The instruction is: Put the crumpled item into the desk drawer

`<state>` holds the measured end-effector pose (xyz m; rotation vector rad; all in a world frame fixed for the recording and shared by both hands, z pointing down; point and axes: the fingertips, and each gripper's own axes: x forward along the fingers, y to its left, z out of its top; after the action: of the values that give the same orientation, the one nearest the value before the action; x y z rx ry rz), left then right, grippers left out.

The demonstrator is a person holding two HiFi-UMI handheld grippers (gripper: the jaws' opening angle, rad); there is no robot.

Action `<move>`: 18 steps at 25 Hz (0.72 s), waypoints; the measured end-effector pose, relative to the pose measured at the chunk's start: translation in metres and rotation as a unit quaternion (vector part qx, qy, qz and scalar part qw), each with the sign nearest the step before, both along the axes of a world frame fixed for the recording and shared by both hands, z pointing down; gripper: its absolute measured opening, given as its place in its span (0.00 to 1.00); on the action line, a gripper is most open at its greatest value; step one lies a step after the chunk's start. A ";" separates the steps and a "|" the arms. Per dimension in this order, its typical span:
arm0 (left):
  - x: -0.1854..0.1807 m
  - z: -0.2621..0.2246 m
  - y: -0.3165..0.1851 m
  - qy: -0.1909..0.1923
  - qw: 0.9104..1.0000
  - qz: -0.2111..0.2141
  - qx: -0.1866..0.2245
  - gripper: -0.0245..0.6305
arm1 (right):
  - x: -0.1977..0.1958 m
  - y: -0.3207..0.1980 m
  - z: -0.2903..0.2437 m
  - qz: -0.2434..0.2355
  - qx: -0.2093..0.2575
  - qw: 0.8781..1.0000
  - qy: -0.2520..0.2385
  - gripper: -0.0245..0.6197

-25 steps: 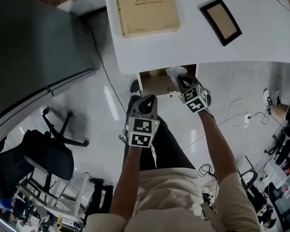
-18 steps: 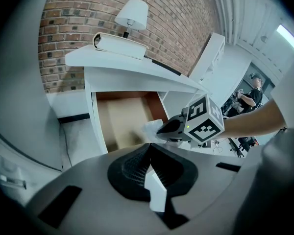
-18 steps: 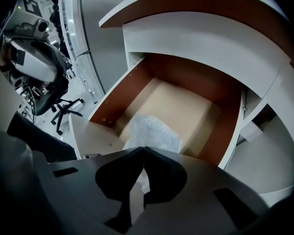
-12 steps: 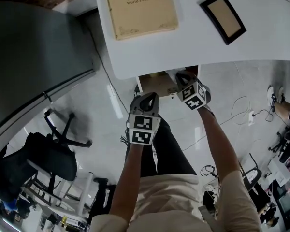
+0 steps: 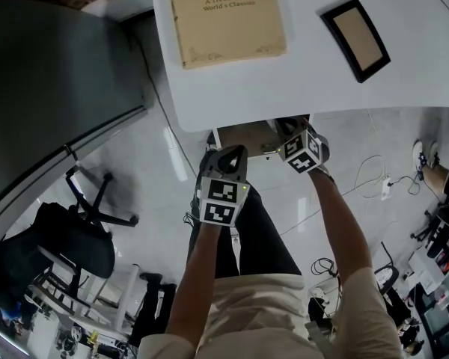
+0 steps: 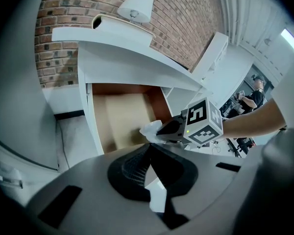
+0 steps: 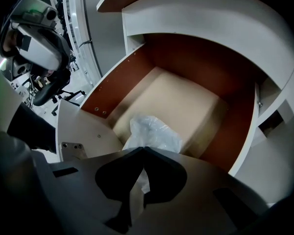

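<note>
1. My right gripper [image 7: 143, 148] is clenched on the crumpled item [image 7: 154, 133]. It pinches the lower tail, and most of the wad bulges out past the tips.
2. The wad hangs over the front part of the open desk drawer [image 7: 108, 89], above its tan floor. As far as I can judge, it is not resting there yet.
3. To do this well, I would carry it a little deeper and lower before parting the jaws. That way it drops inside rather than catching on the front edge.
4. The item is white, thin and slightly glossy, like scrunched film. I expect it to be very light and springy, and it may cling to a pad.
5. My left gripper [image 6: 148, 148] is closed on nothing, just short of the drawer and out of the way.
6. The white desk [image 5: 299, 58] overhangs the drawer, so I would keep low under it.
</note>
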<state>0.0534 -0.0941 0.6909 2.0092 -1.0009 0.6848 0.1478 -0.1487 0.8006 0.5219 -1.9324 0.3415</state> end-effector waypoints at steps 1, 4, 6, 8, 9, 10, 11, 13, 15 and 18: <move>0.000 0.001 -0.002 0.000 1.000 0.000 -0.001 0.06 | 0.000 -0.002 0.001 -0.002 0.000 1.000 0.001 0.08; 0.000 0.002 -0.007 0.002 1.000 -0.002 -0.002 0.06 | 0.000 -0.004 0.005 -0.008 -0.004 1.000 0.006 0.08; 0.002 0.001 -0.009 0.008 1.000 0.001 -0.003 0.06 | 0.000 -0.004 0.008 -0.011 -0.008 1.000 0.010 0.08; 0.003 0.001 -0.012 0.017 1.000 0.007 -0.004 0.06 | -0.002 -0.004 0.010 -0.015 -0.014 1.000 0.013 0.08; 0.003 0.001 -0.013 0.021 1.000 0.010 -0.005 0.06 | -0.004 -0.004 0.010 -0.018 -0.016 1.000 0.014 0.08; 0.002 0.002 -0.014 0.022 1.000 0.011 -0.006 0.06 | -0.006 -0.004 0.011 -0.024 -0.016 0.999 0.015 0.08; 0.001 0.002 -0.015 0.022 1.000 0.013 -0.006 0.06 | -0.007 -0.004 0.011 -0.032 -0.013 0.999 0.018 0.08; -0.001 0.002 -0.017 0.020 1.000 0.012 -0.005 0.06 | -0.010 -0.005 0.012 -0.054 -0.008 0.998 0.027 0.08; -0.005 0.002 -0.019 0.019 1.000 0.009 -0.004 0.06 | -0.013 -0.002 0.016 -0.078 -0.017 0.996 0.036 0.08; -0.013 0.005 -0.018 0.013 1.000 0.003 -0.005 0.06 | -0.018 0.003 0.020 -0.114 -0.023 0.992 0.046 0.08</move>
<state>0.0409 -0.1117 0.6955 2.0087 -0.9745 0.6650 0.1293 -0.1460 0.8206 0.2786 -1.8673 0.2103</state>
